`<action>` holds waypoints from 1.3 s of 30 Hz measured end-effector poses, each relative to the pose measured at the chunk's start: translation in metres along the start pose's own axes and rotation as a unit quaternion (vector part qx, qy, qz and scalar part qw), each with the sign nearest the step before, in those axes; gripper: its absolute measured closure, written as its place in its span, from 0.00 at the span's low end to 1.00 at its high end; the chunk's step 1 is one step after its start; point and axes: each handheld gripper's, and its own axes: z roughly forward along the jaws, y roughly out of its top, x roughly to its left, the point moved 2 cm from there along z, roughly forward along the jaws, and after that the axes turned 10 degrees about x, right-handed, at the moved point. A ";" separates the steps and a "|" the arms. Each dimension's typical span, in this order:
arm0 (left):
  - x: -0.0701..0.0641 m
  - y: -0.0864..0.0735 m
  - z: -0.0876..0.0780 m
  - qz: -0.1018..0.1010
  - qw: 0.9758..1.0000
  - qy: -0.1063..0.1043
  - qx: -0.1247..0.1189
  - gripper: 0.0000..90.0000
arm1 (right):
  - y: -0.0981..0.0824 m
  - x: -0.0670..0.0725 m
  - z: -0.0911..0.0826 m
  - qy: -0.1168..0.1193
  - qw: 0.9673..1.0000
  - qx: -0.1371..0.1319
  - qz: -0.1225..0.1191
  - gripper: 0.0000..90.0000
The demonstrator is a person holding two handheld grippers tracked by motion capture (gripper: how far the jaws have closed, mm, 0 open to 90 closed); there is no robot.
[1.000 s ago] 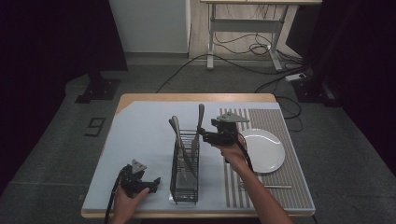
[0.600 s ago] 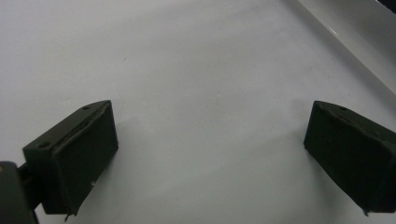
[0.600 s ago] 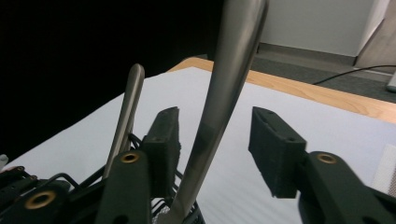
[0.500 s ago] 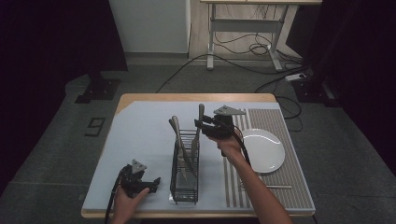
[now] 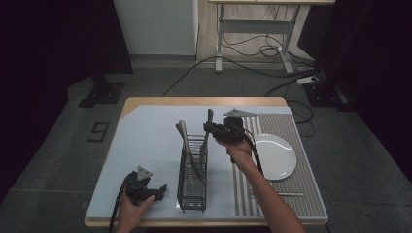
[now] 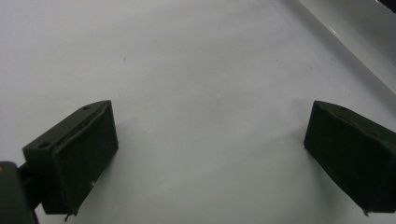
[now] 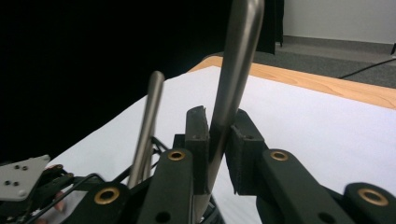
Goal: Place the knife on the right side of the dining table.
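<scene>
High view. Centre of the frame: a wire cutlery basket (image 5: 193,174) stands on the pale mat of the counter (image 5: 145,141), with several utensil handles rising from it. The right gripper (image 5: 210,129), just above and right of the basket's far end, has just been closing its jaws, and a metal utensil handle (image 5: 209,121) stands upright between them. A second earlier the jaws stood wide beside this handle; now they clamp it. By this reading the grasp is made, and lifting the utensil out of the basket is the step that remains. To the right a white plate (image 5: 274,156) lies on a striped mat (image 5: 291,131), and another utensil (image 5: 286,194) lies near the lower right edge of that mat. In the lower left the left gripper (image 5: 158,191) rests low over the counter, well apart from the basket's work.

Left gripper view. The left gripper's two black pads (image 6: 79,158) stand wide apart at the lower corners of the frame, with bare pale surface between them; it is open and holds nothing.

Right gripper view. At centre the pads press both sides of the curved handle (image 7: 231,84), which rises to the top of the frame. A second, thinner handle (image 7: 148,121) stands free at its left.

No brand, label or legible writing appears in any view.
</scene>
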 end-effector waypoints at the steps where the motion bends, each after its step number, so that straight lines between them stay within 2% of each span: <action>1: 0.000 0.000 0.000 0.000 1.000 0.000 0.000 0.03 | 0.000 0.002 -0.002 -0.001 1.000 -0.002 -0.003 0.89; 11: 0.000 0.000 0.000 0.000 1.000 0.000 0.001 0.02 | -0.008 0.020 -0.020 0.017 1.000 -0.014 -0.016 0.92; 14: 0.000 0.000 0.000 0.000 1.000 0.000 0.001 0.03 | -0.007 0.022 -0.025 0.012 0.999 -0.025 -0.024 0.93; 16: 0.000 0.000 0.000 0.001 1.000 0.000 0.001 0.02 | -0.006 0.022 -0.026 0.011 0.999 -0.029 -0.023 0.93; 17: 0.000 0.000 0.000 0.001 1.000 0.000 0.001 0.03 | -0.004 0.021 -0.032 0.013 0.999 -0.045 -0.015 0.93; 19: 0.000 0.000 0.000 0.000 1.000 0.001 0.000 0.02 | -0.004 0.020 -0.035 0.013 0.999 -0.050 -0.012 0.93; 20: 0.000 0.000 0.000 0.000 1.000 0.000 0.001 0.03 | -0.002 0.018 -0.043 0.014 0.998 -0.068 -0.007 0.93; 23: 0.000 0.000 0.000 0.000 1.000 0.000 0.001 0.02 | 0.002 0.012 -0.058 0.021 0.995 -0.097 0.009 0.93; 29: 0.000 0.000 0.000 0.000 1.000 0.001 0.001 0.03 | 0.008 -0.001 -0.086 0.044 0.989 -0.135 0.033 0.93; 30: 0.000 0.000 0.000 0.000 1.000 0.001 0.001 0.02 | 0.008 -0.001 -0.086 0.044 0.989 -0.135 0.033 0.93; 31: 0.000 0.000 0.000 0.001 1.000 0.001 0.001 0.02 | 0.010 -0.006 -0.095 0.047 0.987 -0.148 0.039 0.93; 34: 0.000 0.000 0.000 0.000 1.000 0.001 0.001 0.03 | 0.010 -0.009 -0.102 0.053 0.985 -0.157 0.043 0.93; 35: 0.000 0.000 0.000 0.001 1.000 0.001 0.001 0.03 | 0.009 -0.014 -0.107 0.059 0.983 -0.166 0.050 0.93; 38: 0.000 0.000 0.000 0.000 1.000 0.001 0.001 0.02 | 0.007 -0.021 -0.111 0.066 0.980 -0.175 0.062 0.93; 39: 0.000 0.000 0.000 0.000 1.000 0.001 0.001 0.02 | 0.006 -0.022 -0.112 0.054 0.981 -0.175 0.059 0.93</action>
